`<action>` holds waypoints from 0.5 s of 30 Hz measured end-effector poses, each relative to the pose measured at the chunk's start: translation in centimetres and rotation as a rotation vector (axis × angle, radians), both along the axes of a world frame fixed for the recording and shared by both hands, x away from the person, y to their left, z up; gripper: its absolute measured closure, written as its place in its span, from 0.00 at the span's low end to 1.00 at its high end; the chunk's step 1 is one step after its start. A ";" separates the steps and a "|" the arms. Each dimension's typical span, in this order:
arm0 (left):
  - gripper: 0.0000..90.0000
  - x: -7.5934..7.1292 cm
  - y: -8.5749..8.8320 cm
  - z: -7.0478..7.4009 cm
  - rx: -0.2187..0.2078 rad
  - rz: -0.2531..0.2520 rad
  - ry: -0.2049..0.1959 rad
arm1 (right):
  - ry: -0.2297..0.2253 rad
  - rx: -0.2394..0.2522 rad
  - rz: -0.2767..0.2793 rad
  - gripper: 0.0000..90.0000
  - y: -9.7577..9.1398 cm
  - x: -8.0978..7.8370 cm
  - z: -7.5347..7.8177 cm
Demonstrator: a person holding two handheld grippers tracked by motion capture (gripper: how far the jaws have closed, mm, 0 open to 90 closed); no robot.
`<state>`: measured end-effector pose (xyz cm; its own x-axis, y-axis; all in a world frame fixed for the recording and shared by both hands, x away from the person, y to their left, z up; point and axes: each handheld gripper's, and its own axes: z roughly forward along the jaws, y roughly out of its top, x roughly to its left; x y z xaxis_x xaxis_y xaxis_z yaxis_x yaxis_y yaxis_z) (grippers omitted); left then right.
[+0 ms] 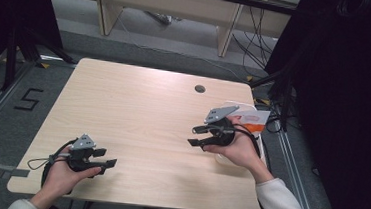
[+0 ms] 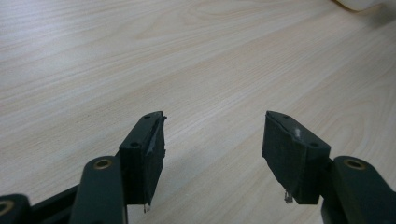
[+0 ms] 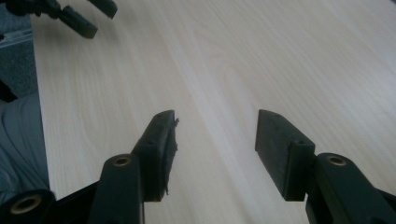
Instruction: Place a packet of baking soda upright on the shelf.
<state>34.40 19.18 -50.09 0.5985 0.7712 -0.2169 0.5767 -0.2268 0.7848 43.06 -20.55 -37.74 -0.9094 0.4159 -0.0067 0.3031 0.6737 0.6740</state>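
Left gripper (image 1: 105, 161): held low over the near left part of the table (image 1: 138, 111), jaws spread wide, nothing between them; in the left gripper view (image 2: 212, 140) bare wood grain alone in the gap.

Right gripper (image 1: 198, 137): raised over the right side of the table, jaws parted wide and pointing left toward the middle, gripping nothing; same empty gap in the right gripper view (image 3: 215, 135), with the left gripper far off at top left.

Nearest thing: white and orange packet (image 1: 250, 120), lying at the table's right edge, just behind the right gripper and partly hidden by the right hand (image 1: 237, 148); exact kind too small to tell. A pale rounded edge at the top right of the left gripper view, perhaps the same packet, not certain.

Step in hand, as a judgement: likely a reach for the packet, not yet begun.

Doing it well: turn the right gripper back toward the packet, keep the jaws wide, come in flat along the tabletop, close on an edge rather than the middle.

Count: two grippers, one packet, one table, one cable hole (image 1: 200, 88) ahead of the right gripper.
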 end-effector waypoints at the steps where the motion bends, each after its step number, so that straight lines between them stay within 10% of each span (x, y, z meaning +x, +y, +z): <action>1: 0.43 0.0 0.0 0.0 0.001 -0.001 0.000 | 0.004 -0.001 0.002 0.54 0.2 -0.3 -0.4; 15: 0.43 0.0 0.0 0.0 0.003 -0.002 0.000 | 0.050 -0.021 0.040 0.53 1.2 -2.4 -4.6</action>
